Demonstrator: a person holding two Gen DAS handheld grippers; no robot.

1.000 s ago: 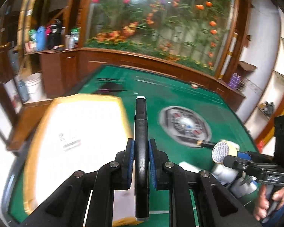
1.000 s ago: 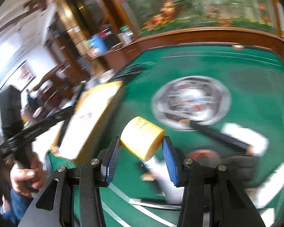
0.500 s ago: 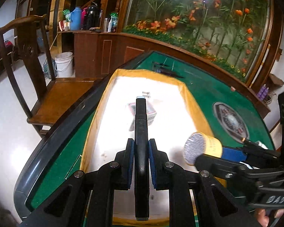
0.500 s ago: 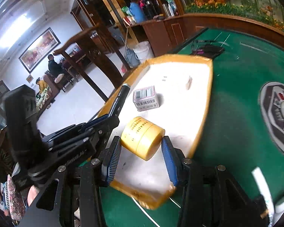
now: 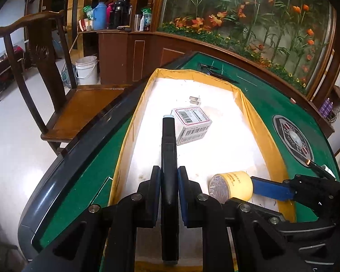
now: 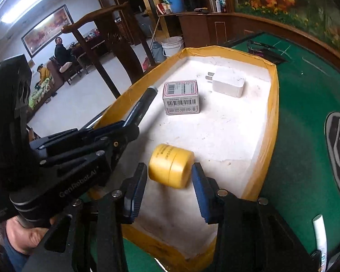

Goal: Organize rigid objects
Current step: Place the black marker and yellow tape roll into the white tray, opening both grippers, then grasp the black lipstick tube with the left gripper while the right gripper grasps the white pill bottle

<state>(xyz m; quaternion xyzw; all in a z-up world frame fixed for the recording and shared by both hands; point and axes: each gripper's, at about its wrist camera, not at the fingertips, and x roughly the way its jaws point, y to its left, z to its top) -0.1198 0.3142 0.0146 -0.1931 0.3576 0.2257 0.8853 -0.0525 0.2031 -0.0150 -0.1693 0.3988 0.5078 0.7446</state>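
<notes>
Yellow, short cylindrical plastic jar [image 6: 171, 168] lies on its side between the blue-padded jaws of the right gripper [image 6: 170, 189], which stand slightly wider than the jar; a sliver of gap shows on each side, so the jar appears released or nearly so, resting on or just above the white floor of the yellow-rimmed shallow tray [image 6: 274, 104]. Left gripper [image 5: 168, 195] has its jaws closed firmly on a slim black marker-like pen [image 5: 168, 158], whose pale tip points toward the small white barcoded box [image 5: 192, 122] near the tray's middle. Beyond the box sits a white plug-in charger [image 6: 229, 82]. Judged step: depositing both items in the tray. To do it well, the right jaws should open fully and withdraw straight back so the jar does not roll, and the pen should be lowered flat in a bare patch beside the box. Green felt table [image 6: 306, 122] surrounds the tray.
</notes>
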